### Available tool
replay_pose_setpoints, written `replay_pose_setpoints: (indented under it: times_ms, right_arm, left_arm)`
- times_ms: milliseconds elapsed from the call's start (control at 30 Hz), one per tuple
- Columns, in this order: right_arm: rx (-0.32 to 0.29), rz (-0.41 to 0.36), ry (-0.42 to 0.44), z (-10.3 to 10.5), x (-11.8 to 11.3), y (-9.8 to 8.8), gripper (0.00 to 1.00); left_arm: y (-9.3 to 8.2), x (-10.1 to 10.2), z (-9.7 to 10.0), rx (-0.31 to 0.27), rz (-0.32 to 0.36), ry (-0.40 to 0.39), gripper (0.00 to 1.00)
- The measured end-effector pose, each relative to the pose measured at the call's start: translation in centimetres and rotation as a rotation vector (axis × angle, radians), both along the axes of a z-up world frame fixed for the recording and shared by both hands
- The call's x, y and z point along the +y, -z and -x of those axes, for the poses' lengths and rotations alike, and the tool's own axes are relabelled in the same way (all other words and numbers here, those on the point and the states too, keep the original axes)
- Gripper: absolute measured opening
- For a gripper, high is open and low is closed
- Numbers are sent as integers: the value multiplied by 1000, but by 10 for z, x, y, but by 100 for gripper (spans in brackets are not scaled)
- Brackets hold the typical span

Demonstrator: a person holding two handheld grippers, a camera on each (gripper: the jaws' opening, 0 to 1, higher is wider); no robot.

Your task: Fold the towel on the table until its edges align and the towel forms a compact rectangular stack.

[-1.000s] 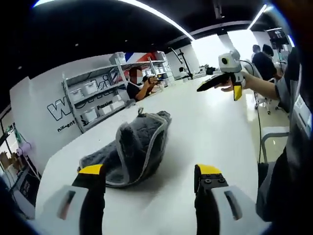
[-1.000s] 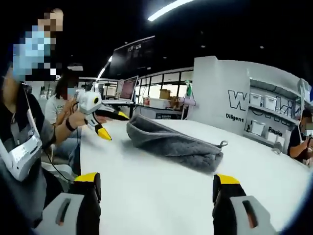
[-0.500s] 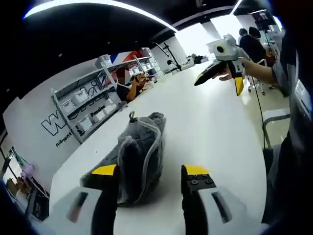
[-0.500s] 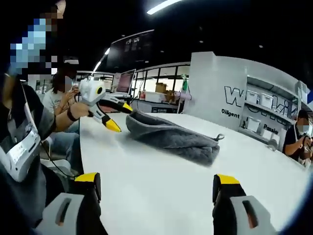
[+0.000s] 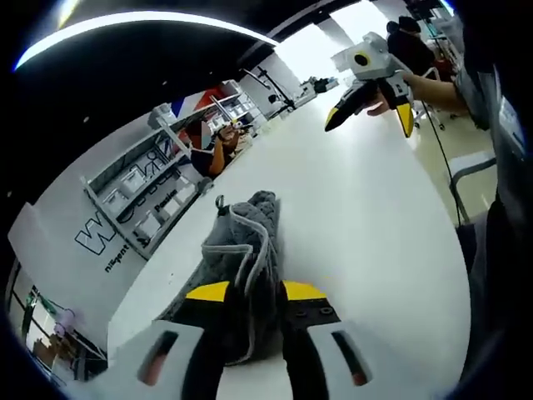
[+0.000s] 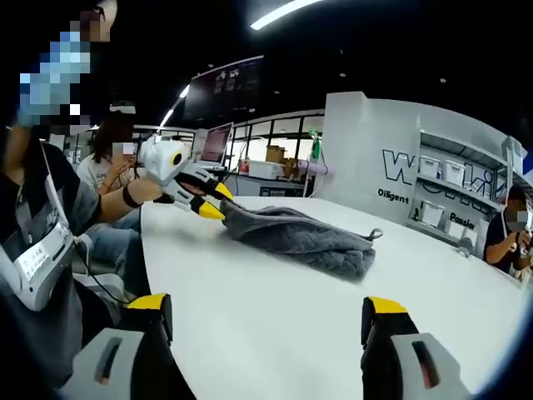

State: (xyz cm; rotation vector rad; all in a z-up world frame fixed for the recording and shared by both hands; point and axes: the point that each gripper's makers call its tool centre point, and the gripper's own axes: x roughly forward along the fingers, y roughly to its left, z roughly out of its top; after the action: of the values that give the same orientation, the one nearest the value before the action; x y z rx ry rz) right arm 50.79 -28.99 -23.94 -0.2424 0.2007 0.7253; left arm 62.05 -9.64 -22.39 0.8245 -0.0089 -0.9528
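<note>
Closed down over the last second, the jaws of the left gripper (image 5: 254,293) were seen pinched on the near end of the grey quilted towel with pale piped edging (image 5: 243,258), where a second earlier they had stood wide apart short of it. The towel lay bunched in a long, crumpled heap on the white table (image 5: 366,217), its small hanging loop at the end farthest from the left gripper. In the right gripper view the same towel (image 6: 300,237) was shown as a low ridge on the table (image 6: 275,325), with the left gripper (image 6: 213,200) clamped on the end away from the loop.

The cloth was judged soft, light and limp: it would sag and drape from any single hold rather than keep a shape, and its quilted surface looked unlikely to slip between the pads. A second hold on the piped edge or a corner at the loop end was judged the sensible place, so that the towel could be spread before being folded edge to edge.

The right gripper (image 6: 266,304) was held released, jaws wide apart over bare table on the near side of the towel, touching nothing. It was also caught in the left gripper view (image 5: 366,96), raised well beyond the towel's loop end.
</note>
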Motion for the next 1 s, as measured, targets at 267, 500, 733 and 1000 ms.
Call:
replay_pose_setpoints:
  times_ms: [267,500,733,1000]
  right_arm:
    - [-3,-4,-4,2,1,-1,97]
    - [2,-6,2,2,-1,0,95]
    - [-7,-16,-8,4,3,-4,94]
    - [-3,-27,-3,2,0,-4,93]
  left_arm:
    - [-1,-2,-8,92,-21,45,29]
    - [8,-9,-3,163,-74,135,21]
    - [8,-8,-8,184,-79,124,8]
    - [-49,3,-29,71,12,51,7]
